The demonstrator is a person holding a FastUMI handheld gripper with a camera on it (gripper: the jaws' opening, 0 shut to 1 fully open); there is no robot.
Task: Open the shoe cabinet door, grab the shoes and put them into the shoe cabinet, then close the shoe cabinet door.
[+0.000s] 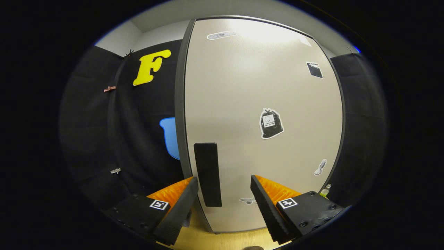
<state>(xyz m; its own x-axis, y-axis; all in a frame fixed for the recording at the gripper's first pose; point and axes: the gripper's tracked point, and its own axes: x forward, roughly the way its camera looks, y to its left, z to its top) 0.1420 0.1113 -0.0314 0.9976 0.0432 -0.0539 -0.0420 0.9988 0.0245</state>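
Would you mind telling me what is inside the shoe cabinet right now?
That cannot be seen: the cabinet door is closed and covers the inside. The open gripper sits at the door's black handle, its fingers not gripping it.

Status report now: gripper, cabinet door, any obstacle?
Gripper open, fingers either side of the door handle, not pressing. Cabinet door shut. Nothing between fingers and handle.

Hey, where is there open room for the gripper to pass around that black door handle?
Bare beige cabinet door lies right of the black upright handle, up to the bag-shaped sticker. Left is tight: the door's dark edge sits close. The open gripper straddles the handle without touching.
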